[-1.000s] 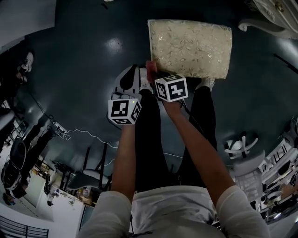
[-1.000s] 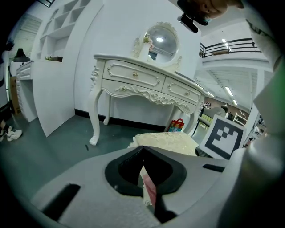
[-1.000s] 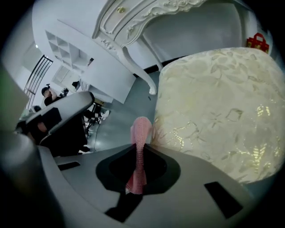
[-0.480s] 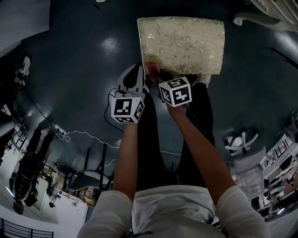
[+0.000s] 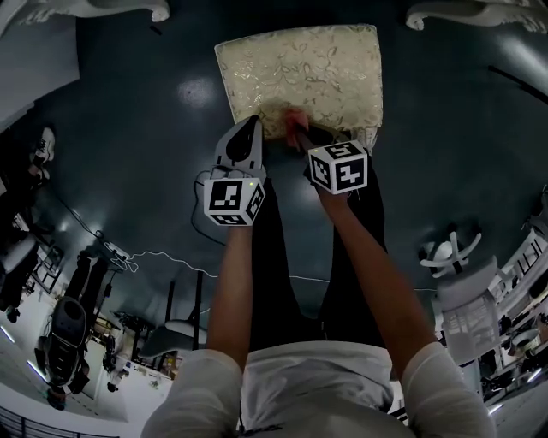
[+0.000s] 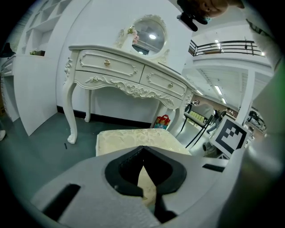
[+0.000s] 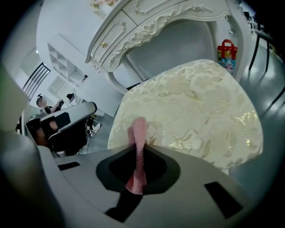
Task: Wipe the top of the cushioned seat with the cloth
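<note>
The cushioned seat (image 5: pixel 300 75) is a cream stool with a leafy pattern, standing on the dark floor ahead of me; it also fills the right gripper view (image 7: pixel 200 107) and shows in the left gripper view (image 6: pixel 133 136). A pink cloth (image 7: pixel 137 151) is pinched between the jaws of my right gripper (image 5: pixel 300 128), which is shut on it at the seat's near edge. The cloth (image 5: pixel 295 120) touches the cushion there. My left gripper (image 5: pixel 242 150) hangs just left of the seat's near corner, shut and empty.
A white ornate dressing table (image 6: pixel 124 73) with a round mirror (image 6: pixel 149 33) stands behind the seat; its curved legs (image 5: pixel 445 13) show at the top of the head view. A small red bag (image 7: pixel 227 53) sits under it. Cables (image 5: pixel 145 252) and chairs lie behind me.
The seat has shifted left and down in the head view as I step closer. My right gripper with the cloth has moved right along the seat's near edge.
</note>
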`<state>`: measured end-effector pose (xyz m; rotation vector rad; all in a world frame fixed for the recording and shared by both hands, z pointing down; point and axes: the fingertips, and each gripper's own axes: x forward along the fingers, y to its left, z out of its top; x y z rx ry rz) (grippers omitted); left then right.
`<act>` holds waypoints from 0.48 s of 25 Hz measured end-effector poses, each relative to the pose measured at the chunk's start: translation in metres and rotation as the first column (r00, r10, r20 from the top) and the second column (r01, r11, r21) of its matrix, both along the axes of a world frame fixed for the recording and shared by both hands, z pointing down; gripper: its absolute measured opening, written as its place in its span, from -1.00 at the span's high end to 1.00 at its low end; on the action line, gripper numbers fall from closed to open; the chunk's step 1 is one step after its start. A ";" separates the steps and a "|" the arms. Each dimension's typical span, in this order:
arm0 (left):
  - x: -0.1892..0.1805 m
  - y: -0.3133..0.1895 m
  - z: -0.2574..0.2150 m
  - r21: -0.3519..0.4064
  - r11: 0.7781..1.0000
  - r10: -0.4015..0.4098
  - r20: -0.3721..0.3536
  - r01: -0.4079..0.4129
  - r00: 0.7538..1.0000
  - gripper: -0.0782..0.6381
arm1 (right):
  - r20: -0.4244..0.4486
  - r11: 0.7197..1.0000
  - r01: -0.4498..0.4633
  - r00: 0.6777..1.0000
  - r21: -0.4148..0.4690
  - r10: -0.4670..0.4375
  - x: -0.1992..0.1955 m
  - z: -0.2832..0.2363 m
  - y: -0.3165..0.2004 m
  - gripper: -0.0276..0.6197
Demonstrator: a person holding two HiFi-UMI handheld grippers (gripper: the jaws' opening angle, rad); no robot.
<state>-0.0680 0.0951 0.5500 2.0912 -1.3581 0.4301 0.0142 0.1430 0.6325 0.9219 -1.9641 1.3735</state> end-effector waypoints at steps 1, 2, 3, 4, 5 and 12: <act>0.005 0.000 0.001 -0.001 1.000 0.007 0.000 -0.007 1.000 0.75 | -0.002 1.000 -0.012 1.000 0.002 0.012 0.008 0.000 -0.002 0.84; 0.010 0.000 0.001 -0.002 1.000 0.014 -0.001 -0.014 1.000 0.75 | -0.005 1.000 -0.025 1.000 0.003 0.025 0.016 -0.001 -0.003 0.84; 0.016 0.000 0.001 -0.002 1.000 0.023 -0.001 -0.023 1.000 0.75 | -0.008 0.999 -0.038 0.999 0.004 0.039 0.024 -0.001 -0.004 0.84; 0.022 0.000 0.002 -0.004 0.999 0.032 -0.002 -0.032 0.999 0.75 | -0.011 0.999 -0.053 0.999 0.004 0.053 0.033 -0.002 -0.005 0.84; 0.028 0.000 0.003 -0.005 0.999 0.040 -0.004 -0.041 0.999 0.75 | -0.015 0.998 -0.067 0.998 0.004 0.067 0.042 -0.001 -0.006 0.84; 0.069 0.000 0.006 -0.009 0.994 0.105 -0.012 -0.105 0.994 0.75 | -0.038 0.986 -0.167 0.985 0.010 0.167 0.103 0.000 -0.015 0.84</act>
